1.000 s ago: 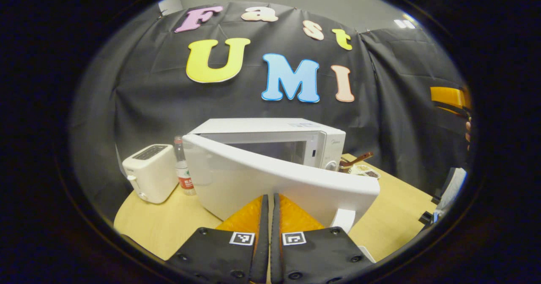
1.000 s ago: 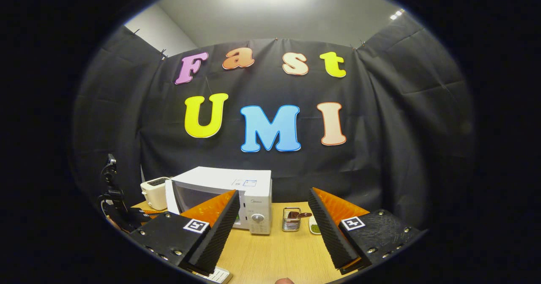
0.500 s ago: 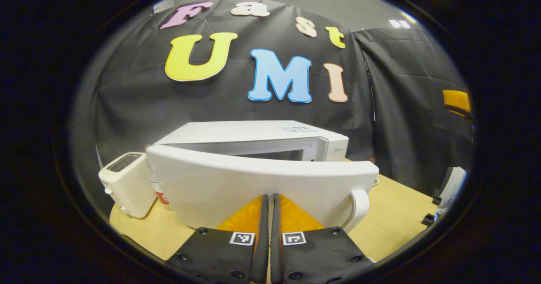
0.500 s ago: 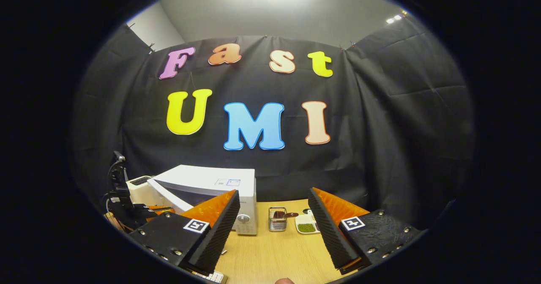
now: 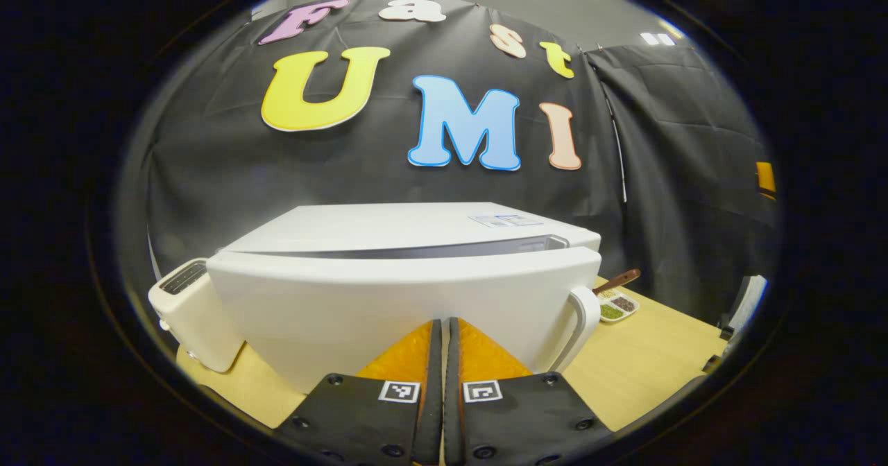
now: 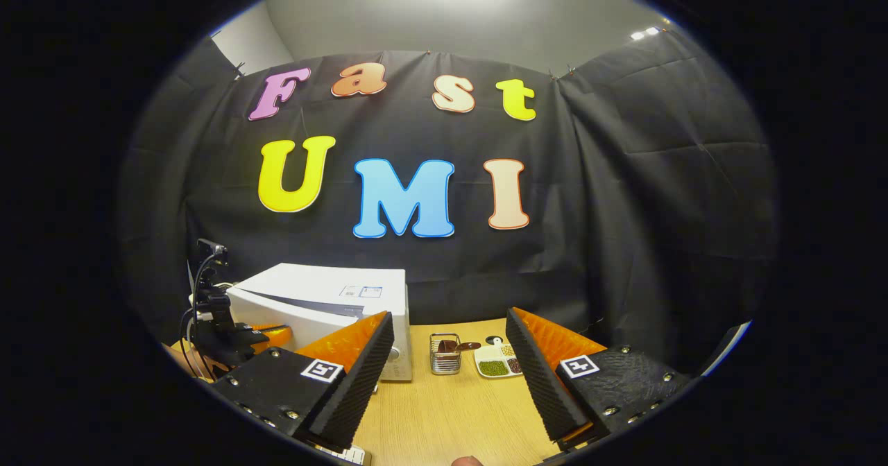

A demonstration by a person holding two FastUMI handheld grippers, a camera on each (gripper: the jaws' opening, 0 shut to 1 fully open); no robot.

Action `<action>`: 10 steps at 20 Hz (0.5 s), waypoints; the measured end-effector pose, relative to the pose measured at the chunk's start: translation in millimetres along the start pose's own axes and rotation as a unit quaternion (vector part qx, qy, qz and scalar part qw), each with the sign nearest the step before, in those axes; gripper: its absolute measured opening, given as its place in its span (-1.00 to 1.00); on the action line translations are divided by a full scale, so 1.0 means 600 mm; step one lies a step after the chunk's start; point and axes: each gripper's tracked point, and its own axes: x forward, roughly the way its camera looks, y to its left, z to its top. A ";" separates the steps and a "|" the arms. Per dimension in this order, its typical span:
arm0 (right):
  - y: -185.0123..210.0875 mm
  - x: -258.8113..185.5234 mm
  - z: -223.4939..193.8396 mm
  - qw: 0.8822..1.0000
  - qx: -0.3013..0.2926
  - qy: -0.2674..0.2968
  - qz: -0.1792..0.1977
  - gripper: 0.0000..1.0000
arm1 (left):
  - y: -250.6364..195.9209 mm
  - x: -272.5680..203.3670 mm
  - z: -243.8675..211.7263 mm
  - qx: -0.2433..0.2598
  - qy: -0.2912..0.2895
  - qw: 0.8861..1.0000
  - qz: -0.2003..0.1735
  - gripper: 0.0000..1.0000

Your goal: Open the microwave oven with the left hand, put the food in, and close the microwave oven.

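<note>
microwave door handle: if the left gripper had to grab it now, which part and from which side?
Judging by the left gripper view, take the white handle mid-span, coming from the front with fingers opened to straddle it. It is an upright bar bowed off the door, leaving a gap behind it. The left gripper is shut now.

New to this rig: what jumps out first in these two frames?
In the left gripper view the white microwave door, nearly shut with a thin gap at its top edge, looms just beyond the left gripper, whose fingers are pressed together. Its curved handle sits on the door's right end, a white toaster to the left. In the right gripper view the right gripper hangs open above the wooden table.
</note>
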 end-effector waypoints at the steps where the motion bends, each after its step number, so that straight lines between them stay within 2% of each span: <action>1: 0.000 -0.002 0.001 1.000 0.000 0.000 -0.002 0.96 | 0.003 0.007 0.003 0.000 -0.001 1.000 0.003 -0.89; 3: 0.000 -0.002 0.004 1.000 -0.002 0.000 -0.005 0.95 | 0.012 0.018 0.011 0.001 -0.006 1.000 0.012 -0.78; 4: -0.002 -0.003 0.003 1.000 -0.004 0.000 -0.007 0.95 | 0.012 0.018 0.010 -0.003 -0.005 1.000 0.011 -0.89; 6: -0.008 -0.002 0.008 1.000 -0.001 -0.002 -0.012 0.96 | 0.016 0.020 0.012 0.002 -0.010 1.000 0.020 -0.81; 8: -0.007 -0.004 0.013 1.000 0.007 -0.006 -0.012 0.96 | 0.021 0.023 0.011 0.010 -0.017 0.999 0.032 -0.85; 9: -0.008 -0.006 0.013 1.000 0.009 -0.008 -0.012 0.96 | 0.022 0.023 0.014 0.013 -0.021 0.999 0.038 -0.68; 10: -0.006 -0.008 0.012 1.000 0.010 -0.008 -0.009 0.95 | 0.022 0.022 0.012 0.016 -0.022 0.999 0.044 -0.84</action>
